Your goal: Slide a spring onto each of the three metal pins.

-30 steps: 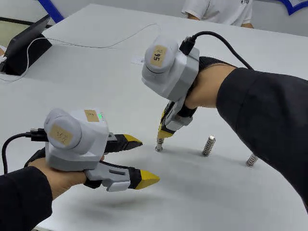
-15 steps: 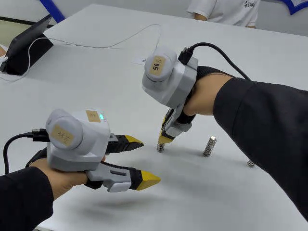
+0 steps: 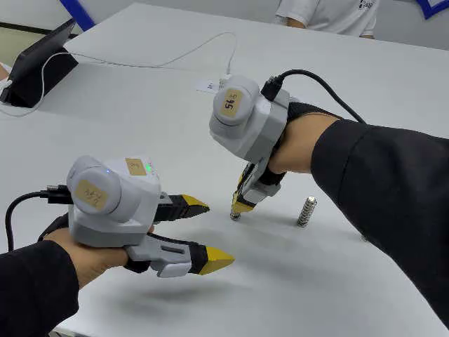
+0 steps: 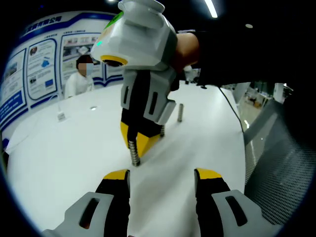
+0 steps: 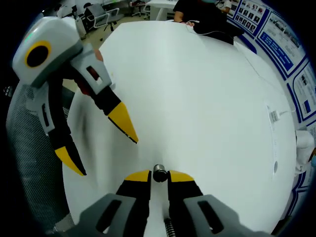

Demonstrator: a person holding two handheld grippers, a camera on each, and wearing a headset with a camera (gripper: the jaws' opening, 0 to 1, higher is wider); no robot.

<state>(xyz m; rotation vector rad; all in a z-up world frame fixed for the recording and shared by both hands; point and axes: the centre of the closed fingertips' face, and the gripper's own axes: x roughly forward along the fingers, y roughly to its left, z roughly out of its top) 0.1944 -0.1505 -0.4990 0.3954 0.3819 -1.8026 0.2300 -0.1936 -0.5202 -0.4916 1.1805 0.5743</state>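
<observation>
Left tongs [image 3: 214, 234] are held wide and empty, level, low over the table [image 3: 140, 126] | right tongs [image 3: 238, 208] are pointed down, closed on a spring [image 4: 133, 153] over its pin [image 5: 159, 173] | farther off, a second spring [image 3: 305, 210] is seen standing on its pin | one looks done, one is under way, the third cannot be judged.

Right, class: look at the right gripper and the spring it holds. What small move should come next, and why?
Probably open the right gripper a little and lift it straight up. Its fingers pinch the top of a spring that stands upright and seems to reach the table, so it looks seated. The left gripper hangs open, apart from it.
</observation>
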